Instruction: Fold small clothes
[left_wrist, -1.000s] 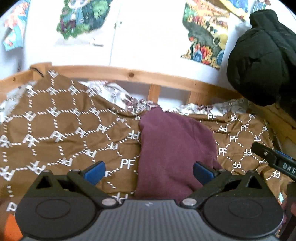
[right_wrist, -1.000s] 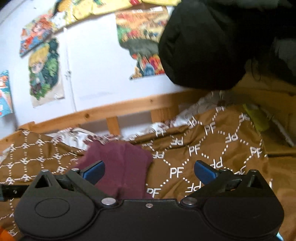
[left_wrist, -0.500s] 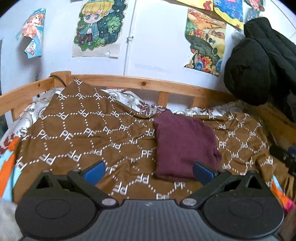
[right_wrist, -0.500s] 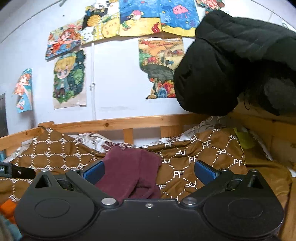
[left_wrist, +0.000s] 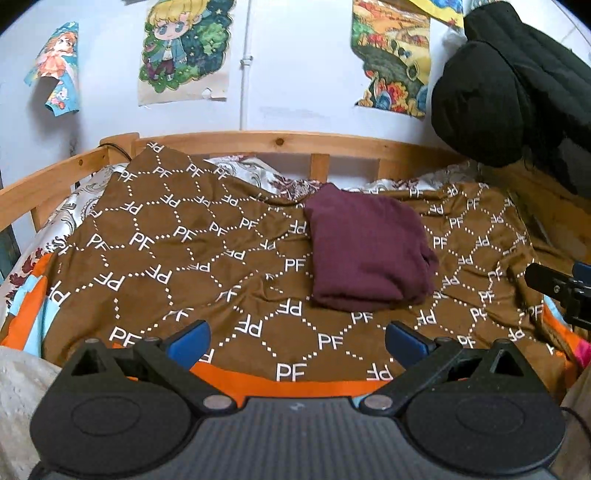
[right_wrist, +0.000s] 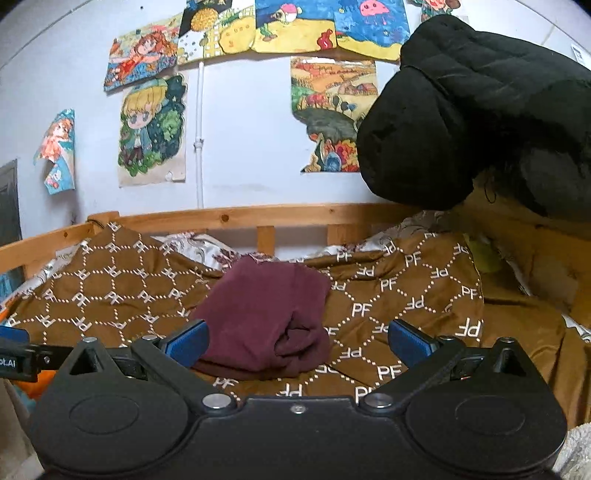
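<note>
A maroon garment (left_wrist: 365, 251) lies folded into a thick rectangle on the brown PF-patterned blanket (left_wrist: 177, 251). It also shows in the right wrist view (right_wrist: 266, 317), with its rolled edge toward me. My left gripper (left_wrist: 295, 341) is open and empty, held back above the blanket's near edge, apart from the garment. My right gripper (right_wrist: 297, 339) is open and empty, just in front of the garment's near edge. The right gripper's tip shows at the right edge of the left wrist view (left_wrist: 561, 291).
A wooden bed rail (left_wrist: 295, 142) runs along the back and left. A black puffy jacket (left_wrist: 517, 92) hangs at the right, also in the right wrist view (right_wrist: 480, 122). Posters cover the wall (right_wrist: 258, 147). An orange sheet edge (left_wrist: 295, 384) lies under the blanket.
Both grippers have pulled back and up from the folded garment. The view now takes in more of the bed and wall. The garment has stayed in place.
</note>
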